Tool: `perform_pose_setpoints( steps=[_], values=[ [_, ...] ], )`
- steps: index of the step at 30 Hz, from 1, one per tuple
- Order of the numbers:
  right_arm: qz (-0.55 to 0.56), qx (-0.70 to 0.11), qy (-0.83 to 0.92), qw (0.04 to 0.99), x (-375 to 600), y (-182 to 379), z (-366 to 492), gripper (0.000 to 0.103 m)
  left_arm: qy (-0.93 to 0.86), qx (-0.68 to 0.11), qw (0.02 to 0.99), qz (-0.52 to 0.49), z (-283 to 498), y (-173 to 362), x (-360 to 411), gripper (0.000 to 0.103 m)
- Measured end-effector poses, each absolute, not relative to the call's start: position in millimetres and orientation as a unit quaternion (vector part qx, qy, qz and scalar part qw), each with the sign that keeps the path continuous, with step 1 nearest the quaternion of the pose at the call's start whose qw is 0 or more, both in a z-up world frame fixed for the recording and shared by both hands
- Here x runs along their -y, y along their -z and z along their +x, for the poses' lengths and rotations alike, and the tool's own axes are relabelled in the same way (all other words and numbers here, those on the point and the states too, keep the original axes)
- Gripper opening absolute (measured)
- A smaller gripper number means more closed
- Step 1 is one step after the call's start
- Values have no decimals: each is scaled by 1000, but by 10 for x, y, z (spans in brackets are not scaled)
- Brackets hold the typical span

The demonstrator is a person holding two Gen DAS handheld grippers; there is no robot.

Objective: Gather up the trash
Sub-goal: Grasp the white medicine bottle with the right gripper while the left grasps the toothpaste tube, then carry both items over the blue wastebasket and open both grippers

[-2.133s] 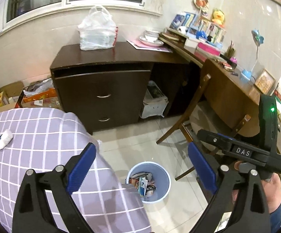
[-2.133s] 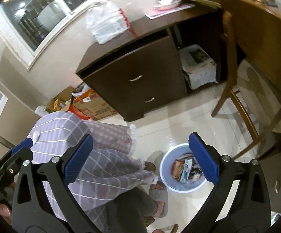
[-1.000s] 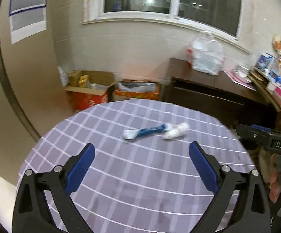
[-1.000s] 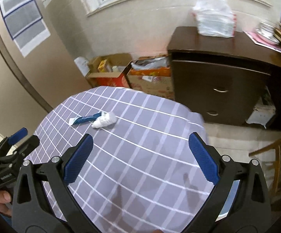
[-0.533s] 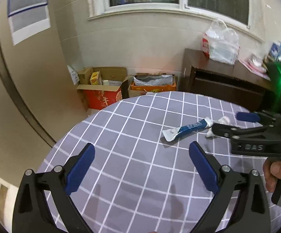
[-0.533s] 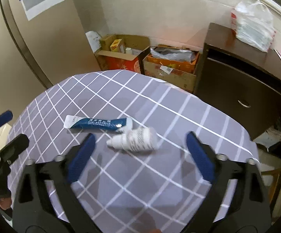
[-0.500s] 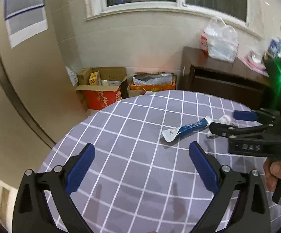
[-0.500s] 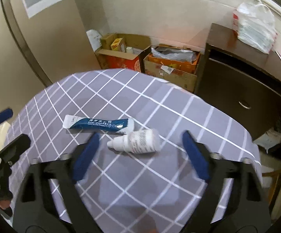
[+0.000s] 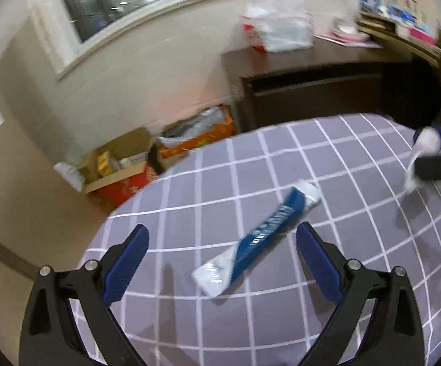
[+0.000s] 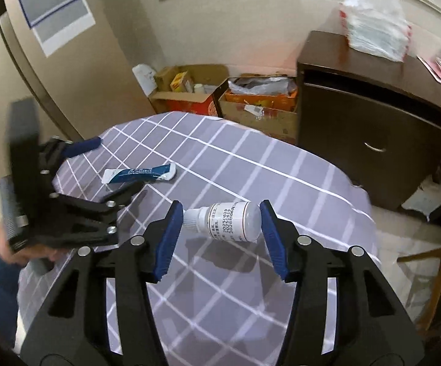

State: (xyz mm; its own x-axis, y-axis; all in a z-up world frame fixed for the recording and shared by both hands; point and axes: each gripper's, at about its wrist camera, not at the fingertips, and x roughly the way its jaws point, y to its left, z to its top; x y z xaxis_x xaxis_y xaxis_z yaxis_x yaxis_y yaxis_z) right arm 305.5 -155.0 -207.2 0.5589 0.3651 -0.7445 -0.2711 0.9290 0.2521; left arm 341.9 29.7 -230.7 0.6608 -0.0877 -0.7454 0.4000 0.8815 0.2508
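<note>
The bottle (image 10: 231, 221), a small white one lying on its side on the checked table (image 10: 296, 183), sits straight ahead of the right gripper (image 10: 218, 238), between its two blue pads (image 10: 168, 238). Its long axis runs across the gripper, nozzle toward the left pad and flat base toward the right pad, so the jaws take it end to end. They have just been closing, with the bottle between them; the right pad looks to touch the base, but whether the left pad meets the nozzle I cannot tell, so no firm pinch shows. The tube (image 9: 258, 239), blue and white, lies flat farther left on the same cloth, well apart from the bottle. The left gripper (image 9: 220, 259) is the nearer one to it. In the left wrist view the tube lies ahead of and between the spread pads, its long axis slanted, crimped end toward the camera and cap end up to the right. The left jaws have just been narrowing too, yet they stand wide with clear cloth on both sides of the tube, holding nothing. My judgement is that the slant matters: a bite across the tube's narrow width would want the wrist rolled to square up. Count: one bottle, one tube, two grippers, one table. No bin shows in either view.
</note>
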Motion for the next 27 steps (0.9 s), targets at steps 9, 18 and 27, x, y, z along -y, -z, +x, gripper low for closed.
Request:
perform_pose_setpoints(
  steps=[9, 18, 27],
  values=[
    [118, -413, -183, 884, 1951, 1886, 2661, 51, 186, -432, 876, 103, 3207, 2323, -186, 8],
    [133, -381, -167, 899, 2356, 1648, 2248, 51, 190, -406, 892, 63, 2641, 2030, 171, 8],
    [148, -343, -116, 920, 2986, 1385, 1805, 51, 223, -379, 896, 64, 2192, 1598, 858, 8]
  ],
)
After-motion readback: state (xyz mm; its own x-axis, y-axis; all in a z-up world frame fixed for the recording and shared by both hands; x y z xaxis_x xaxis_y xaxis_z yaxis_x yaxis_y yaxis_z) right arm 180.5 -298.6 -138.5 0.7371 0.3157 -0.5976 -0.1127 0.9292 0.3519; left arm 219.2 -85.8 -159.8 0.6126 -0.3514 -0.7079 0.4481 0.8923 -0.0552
